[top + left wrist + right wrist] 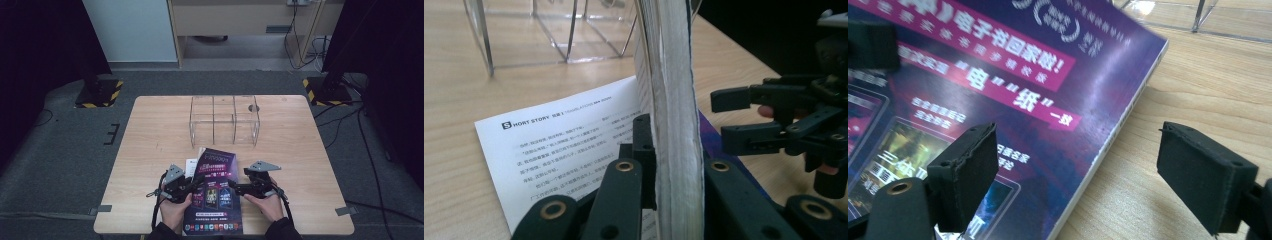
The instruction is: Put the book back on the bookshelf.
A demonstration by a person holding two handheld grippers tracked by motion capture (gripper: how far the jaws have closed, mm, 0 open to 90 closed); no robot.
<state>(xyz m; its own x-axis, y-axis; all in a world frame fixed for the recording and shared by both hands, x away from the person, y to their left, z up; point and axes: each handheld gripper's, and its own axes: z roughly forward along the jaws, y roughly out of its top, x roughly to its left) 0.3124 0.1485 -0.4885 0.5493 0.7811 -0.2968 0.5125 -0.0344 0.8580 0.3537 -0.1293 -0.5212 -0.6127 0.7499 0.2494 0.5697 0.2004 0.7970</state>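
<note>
Pale wooden tabletop (150, 150) under dim light, dark drapes behind. Left gripper (192, 181) clamped on the left edge of a thick purple-covered magazine (216, 192), lifting that side. Right gripper (239, 188) open, jaws astride the magazine's right edge, untouching. Long axis toward the clear acrylic divided box (224, 121). Lower cover cut off; print blurred.

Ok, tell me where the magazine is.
In the high view the magazine lies at the table's near edge, between both tongs, in front of the clear organizer.
</note>
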